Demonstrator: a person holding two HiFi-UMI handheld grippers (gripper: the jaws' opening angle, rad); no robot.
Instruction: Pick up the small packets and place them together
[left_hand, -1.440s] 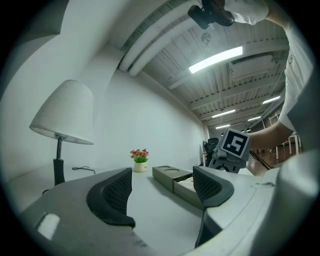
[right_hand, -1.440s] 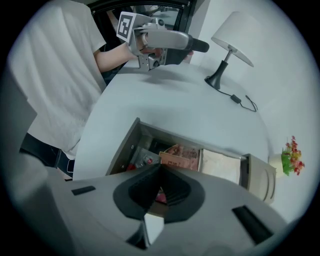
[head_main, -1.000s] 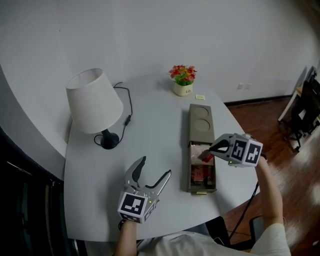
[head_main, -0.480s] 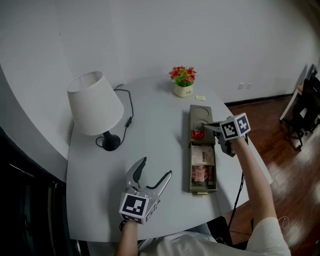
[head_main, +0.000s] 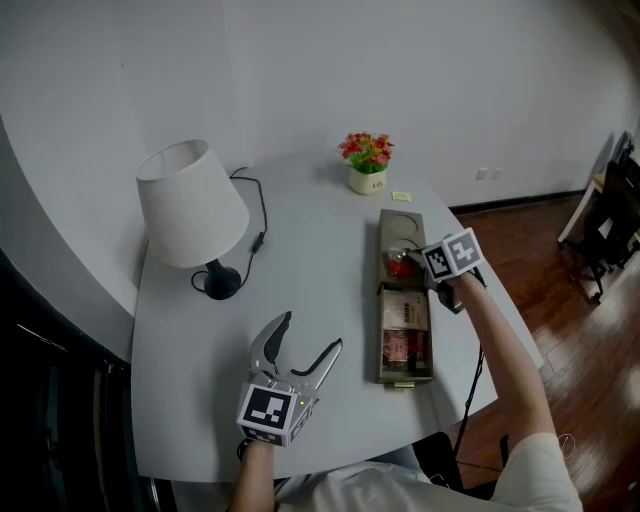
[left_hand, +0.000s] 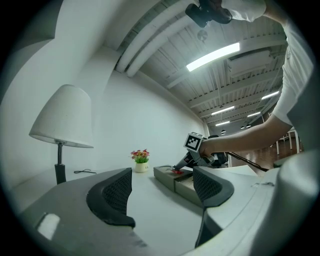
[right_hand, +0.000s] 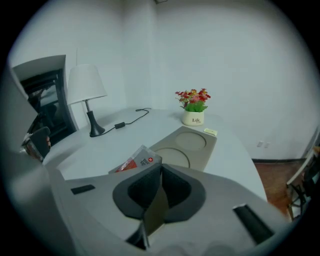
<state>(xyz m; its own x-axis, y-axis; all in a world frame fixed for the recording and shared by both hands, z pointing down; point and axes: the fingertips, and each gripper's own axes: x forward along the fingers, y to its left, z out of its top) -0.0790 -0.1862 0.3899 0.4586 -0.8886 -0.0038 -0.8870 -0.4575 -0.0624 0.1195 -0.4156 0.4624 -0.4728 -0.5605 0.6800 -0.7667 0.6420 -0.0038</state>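
Note:
A long grey-brown tray lies on the white table, with two round recesses at its far end. Its near compartments hold a pale packet and red packets. My right gripper is shut on a small red-and-white packet, low over the nearer round recess. In the right gripper view the packet sticks out left of the shut jaws, above the tray. My left gripper rests open and holds nothing on the table's near side. Its jaws frame the distant tray.
A white lamp stands at the left with its cable trailing across the table. A flower pot and a small yellow tag sit beyond the tray. The table's right edge drops to a wooden floor.
My right gripper has carried the red packet from over the tray's near compartments to the far end with the round recesses, rolling as it went. The left gripper has stayed put.

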